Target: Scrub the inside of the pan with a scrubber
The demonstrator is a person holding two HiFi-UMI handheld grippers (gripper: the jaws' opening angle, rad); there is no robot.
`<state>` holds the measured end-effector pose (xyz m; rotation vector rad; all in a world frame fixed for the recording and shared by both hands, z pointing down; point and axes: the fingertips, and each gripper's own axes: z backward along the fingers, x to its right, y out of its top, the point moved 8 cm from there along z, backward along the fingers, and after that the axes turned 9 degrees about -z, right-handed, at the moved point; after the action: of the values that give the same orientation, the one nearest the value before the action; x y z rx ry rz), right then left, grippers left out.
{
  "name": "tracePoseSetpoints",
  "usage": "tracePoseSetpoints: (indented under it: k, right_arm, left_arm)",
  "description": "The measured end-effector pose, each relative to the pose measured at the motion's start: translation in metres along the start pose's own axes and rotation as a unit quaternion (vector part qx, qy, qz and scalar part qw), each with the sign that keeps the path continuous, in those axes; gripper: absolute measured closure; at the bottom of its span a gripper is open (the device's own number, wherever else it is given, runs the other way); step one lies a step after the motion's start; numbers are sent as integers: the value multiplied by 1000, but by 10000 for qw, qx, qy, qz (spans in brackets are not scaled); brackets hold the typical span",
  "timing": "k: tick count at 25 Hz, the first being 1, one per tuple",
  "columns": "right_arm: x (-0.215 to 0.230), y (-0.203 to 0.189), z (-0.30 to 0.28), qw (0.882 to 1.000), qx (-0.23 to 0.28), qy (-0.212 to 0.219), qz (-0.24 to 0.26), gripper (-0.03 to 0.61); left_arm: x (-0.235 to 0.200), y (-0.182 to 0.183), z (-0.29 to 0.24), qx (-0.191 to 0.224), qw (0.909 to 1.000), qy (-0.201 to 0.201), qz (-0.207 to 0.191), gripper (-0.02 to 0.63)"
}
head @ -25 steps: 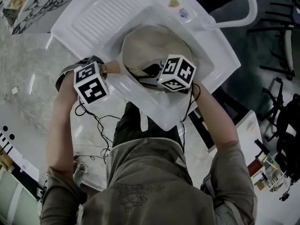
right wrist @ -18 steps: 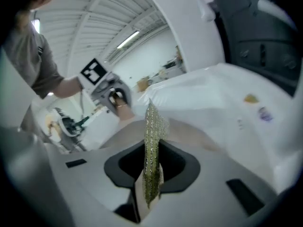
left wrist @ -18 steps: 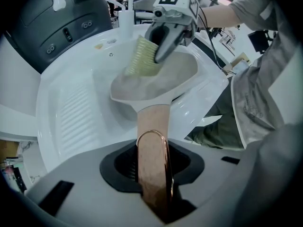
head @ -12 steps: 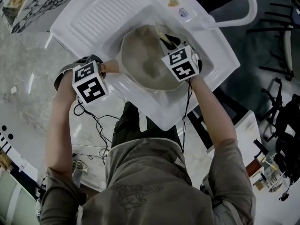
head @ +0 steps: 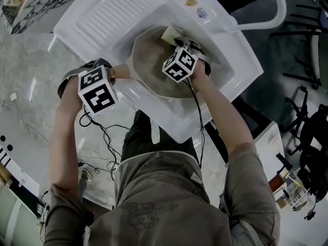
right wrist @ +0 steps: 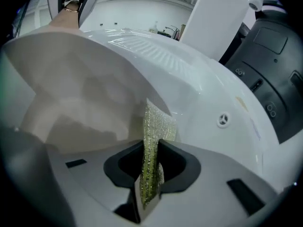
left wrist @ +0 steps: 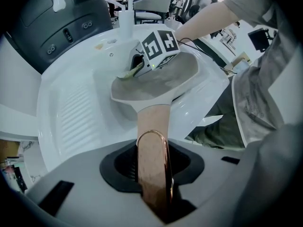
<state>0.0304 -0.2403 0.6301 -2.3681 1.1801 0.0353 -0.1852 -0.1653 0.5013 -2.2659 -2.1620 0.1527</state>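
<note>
Head view: pan in sink, handle pointing out to L gripper. R gripper is over pan's far side w/ scrubber.

L gripper view: jaws clamped on handle, pan bowl straight ahead.

R gripper view: jaws pinch scrubber edge-on, its free end against pan's far wall. Next stroke prob. runs along the handle line, toward L gripper.

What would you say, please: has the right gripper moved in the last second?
Yes. In the head view the right gripper has travelled from the pan's near rim toward its far side, closer to the sink's back edge.
</note>
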Motion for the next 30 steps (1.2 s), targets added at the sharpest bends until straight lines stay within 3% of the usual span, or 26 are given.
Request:
tracePoseSetpoints:
  k: [2, 5, 10, 13, 17, 20, 26, 30]
  right_arm:
    - [-11, -5, -5, 9976, -223, 577, -316, 495]
    - [-34, -11, -5, 9837, -573, 1534, -746, 492]
    - [-45, -14, 10, 9756, -679, 1961, -714, 491]
    - [-43, -10, 21, 9630, -850, 2429, -800, 491]
    - [-49, -9, 39, 9476, -1014, 2985, -523, 491]
    - [-59, -11, 57, 9271, -1291, 3511, -249, 491]
    - [-79, -9, 90, 8683, -1701, 4659, -99, 491]
    - [-80, -6, 98, 8578, -1712, 4843, -163, 495]
  left_arm:
    - [0, 0, 0, 7, 10000, -12, 2, 483]
    - [0, -1, 0, 23, 10000, -44, 17, 483]
    - [1, 0, 0, 51, 9999, -87, 57, 483]
    - [2, 0, 0, 60, 9999, -80, 73, 483]
    - [2, 0, 0, 49, 9999, -84, 84, 483]
    - [3, 1, 0, 50, 9999, -64, 68, 483]
    - [3, 1, -1, 44, 10000, -55, 69, 483]
    - [2, 0, -1, 42, 9999, -54, 75, 483]
